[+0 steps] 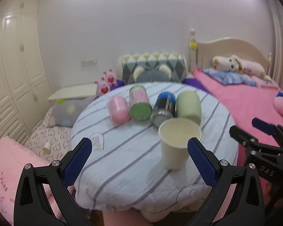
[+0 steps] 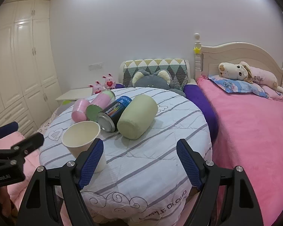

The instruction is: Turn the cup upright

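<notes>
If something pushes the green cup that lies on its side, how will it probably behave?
The green cup would probably roll, since its round wall rests on the striped cloth. It tapers, so it may curve. The black can beside it would likely stop it on that side.

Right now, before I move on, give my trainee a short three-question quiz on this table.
1. True or false: the paper cup stands upright, mouth up.
2. How many containers lie on their sides behind the cup? A) two B) four C) six
3. Fill in: both the left gripper and the right gripper are ____.

Key: 1 true. 2 B: pink cup, pink-green can, black can, green cup. 3 open, holding nothing.
</notes>
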`<state>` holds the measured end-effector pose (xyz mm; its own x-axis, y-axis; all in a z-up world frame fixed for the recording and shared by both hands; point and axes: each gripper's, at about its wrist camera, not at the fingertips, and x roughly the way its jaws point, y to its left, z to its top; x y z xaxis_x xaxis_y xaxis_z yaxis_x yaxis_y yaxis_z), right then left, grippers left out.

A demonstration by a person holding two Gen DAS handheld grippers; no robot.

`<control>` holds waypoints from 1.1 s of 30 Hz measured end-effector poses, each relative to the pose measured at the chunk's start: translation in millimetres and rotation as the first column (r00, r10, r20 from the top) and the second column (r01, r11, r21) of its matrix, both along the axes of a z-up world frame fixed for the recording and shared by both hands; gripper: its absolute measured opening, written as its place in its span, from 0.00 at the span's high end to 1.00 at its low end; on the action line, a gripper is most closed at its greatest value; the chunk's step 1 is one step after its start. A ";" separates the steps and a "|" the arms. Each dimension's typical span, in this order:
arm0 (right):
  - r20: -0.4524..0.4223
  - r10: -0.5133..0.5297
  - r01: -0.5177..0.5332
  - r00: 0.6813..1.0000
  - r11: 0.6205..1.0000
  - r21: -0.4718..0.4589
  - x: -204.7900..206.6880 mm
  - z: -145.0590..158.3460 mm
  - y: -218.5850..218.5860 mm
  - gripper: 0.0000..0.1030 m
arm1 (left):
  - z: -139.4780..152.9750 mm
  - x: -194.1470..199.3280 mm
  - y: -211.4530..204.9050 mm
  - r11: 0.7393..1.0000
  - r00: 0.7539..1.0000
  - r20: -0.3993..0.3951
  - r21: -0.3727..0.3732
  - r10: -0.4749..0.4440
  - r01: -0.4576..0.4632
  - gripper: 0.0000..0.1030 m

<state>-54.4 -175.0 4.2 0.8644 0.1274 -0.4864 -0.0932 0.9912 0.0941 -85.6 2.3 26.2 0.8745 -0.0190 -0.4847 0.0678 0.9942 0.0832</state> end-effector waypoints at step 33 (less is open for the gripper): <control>-0.004 -0.021 0.021 1.000 1.000 0.006 -10.1 -10.6 -8.9 0.21 | -23.9 -6.5 -23.4 1.000 0.996 0.088 -0.021 -0.006 0.008 0.01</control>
